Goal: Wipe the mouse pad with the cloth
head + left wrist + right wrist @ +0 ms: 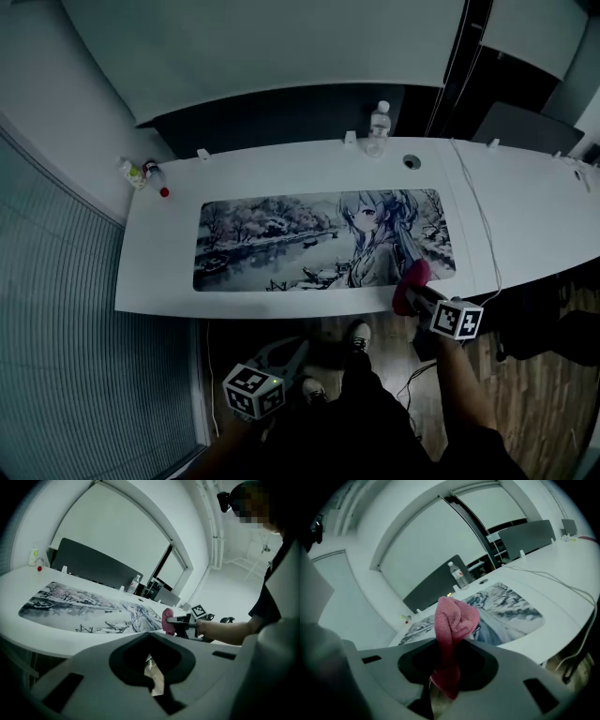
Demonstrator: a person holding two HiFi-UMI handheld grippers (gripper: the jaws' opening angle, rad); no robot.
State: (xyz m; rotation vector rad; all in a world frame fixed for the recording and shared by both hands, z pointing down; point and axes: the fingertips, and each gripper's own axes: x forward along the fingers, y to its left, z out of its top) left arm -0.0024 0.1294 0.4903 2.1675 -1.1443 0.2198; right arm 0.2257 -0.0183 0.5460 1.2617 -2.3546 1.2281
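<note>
Cloth point(454, 620) in right gripper point(448, 667), beside near corner of mouse pad point(281, 244)

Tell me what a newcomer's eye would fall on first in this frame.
The long illustrated mouse pad, printed with an anime figure in a snowy scene, spreads across the middle of the white desk. Next comes the pink cloth, pinched in the right claw by the pad's near right corner. The left claw hangs empty below the desk's near edge.
</note>
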